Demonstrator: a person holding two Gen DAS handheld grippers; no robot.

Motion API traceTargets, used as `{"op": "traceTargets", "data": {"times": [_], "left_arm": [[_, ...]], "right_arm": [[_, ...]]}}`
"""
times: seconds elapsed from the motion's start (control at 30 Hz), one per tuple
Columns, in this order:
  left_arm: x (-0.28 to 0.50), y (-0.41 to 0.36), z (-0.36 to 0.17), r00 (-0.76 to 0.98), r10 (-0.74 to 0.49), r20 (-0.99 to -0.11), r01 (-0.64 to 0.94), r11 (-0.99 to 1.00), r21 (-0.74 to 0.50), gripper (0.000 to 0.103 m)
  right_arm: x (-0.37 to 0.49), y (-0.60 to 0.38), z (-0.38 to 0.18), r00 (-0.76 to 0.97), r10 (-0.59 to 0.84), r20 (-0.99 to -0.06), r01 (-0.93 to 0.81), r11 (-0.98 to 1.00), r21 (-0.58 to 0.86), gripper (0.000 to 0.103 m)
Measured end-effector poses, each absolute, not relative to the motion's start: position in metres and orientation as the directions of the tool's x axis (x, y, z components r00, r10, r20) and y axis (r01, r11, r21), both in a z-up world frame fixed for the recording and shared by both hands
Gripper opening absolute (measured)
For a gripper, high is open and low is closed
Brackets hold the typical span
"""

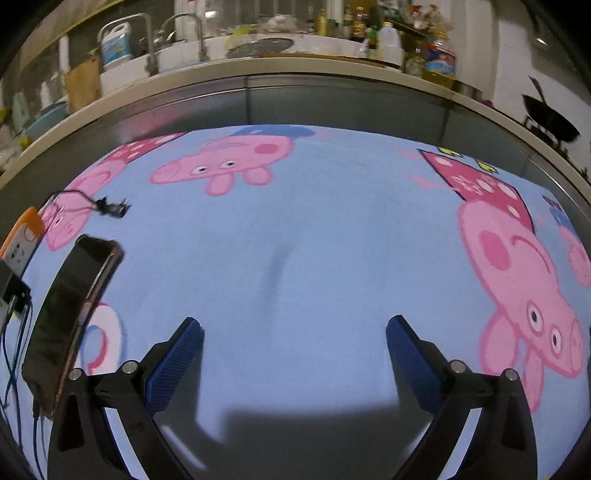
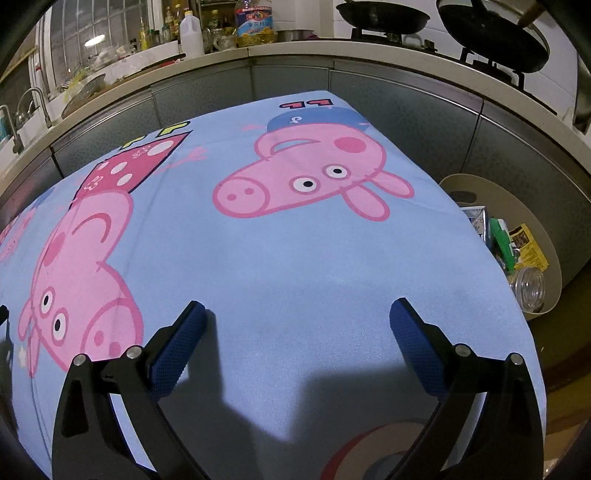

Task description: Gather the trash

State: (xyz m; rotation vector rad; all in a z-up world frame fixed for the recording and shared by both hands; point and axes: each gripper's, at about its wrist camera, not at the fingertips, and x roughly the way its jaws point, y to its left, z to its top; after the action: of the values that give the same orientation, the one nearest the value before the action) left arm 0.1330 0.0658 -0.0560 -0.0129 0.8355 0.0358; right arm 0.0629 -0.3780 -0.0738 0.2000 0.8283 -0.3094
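So both of my grippers are just hanging over the desk, which is covered in a light blue cloth printed with pink cartoon pigs (image 1: 295,229). My left gripper (image 1: 294,326) has its jaws spread wide with nothing between the blue textured pads, only bare cloth and a shadow underneath. Same deal with my right gripper (image 2: 297,308): jaws wide apart, nothing held. Off to the left in the left wrist view there's a black smartphone in a reddish case (image 1: 72,317) lying on the cloth, a small black plug on a thin cable (image 1: 110,208) further back, and an orange-and-white power strip (image 1: 20,240) right at the cloth's edge. The trash itself is all over on the right side in the right wrist view, sitting in a round beige plastic bin (image 2: 480,184) just beside the desk's edge and lower than it: a yellow printed packet (image 2: 528,247), a green wrapper (image 2: 502,240), a clear ribbed plastic bottle (image 2: 530,288) and some whitish carton I can't read. Behind the desk runs a kitchen counter with grey cabinet fronts (image 2: 288,79), a big yellow cooking oil bottle (image 2: 255,24) and black woks (image 2: 382,14) on the stove.
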Motion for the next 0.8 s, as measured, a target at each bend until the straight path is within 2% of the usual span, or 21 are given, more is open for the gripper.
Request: {"op": "traceTargets", "data": {"times": [0.2, 0.8], "left_arm": [[0.142, 0.097, -0.055, 0.662, 0.084, -0.745, -0.132, 0.991, -0.007, 0.101], [0.149, 0.109, -0.056, 0.662, 0.082, -0.745, -0.130, 0.991, -0.006, 0.101]], "right_arm": [[0.062, -0.378, -0.073, 0.635, -0.191, -0.748, 0.346, 0.937, 0.054, 0.098], [0.062, -0.379, -0.073, 0.635, -0.192, -0.748, 0.346, 0.937, 0.054, 0.098]]}}
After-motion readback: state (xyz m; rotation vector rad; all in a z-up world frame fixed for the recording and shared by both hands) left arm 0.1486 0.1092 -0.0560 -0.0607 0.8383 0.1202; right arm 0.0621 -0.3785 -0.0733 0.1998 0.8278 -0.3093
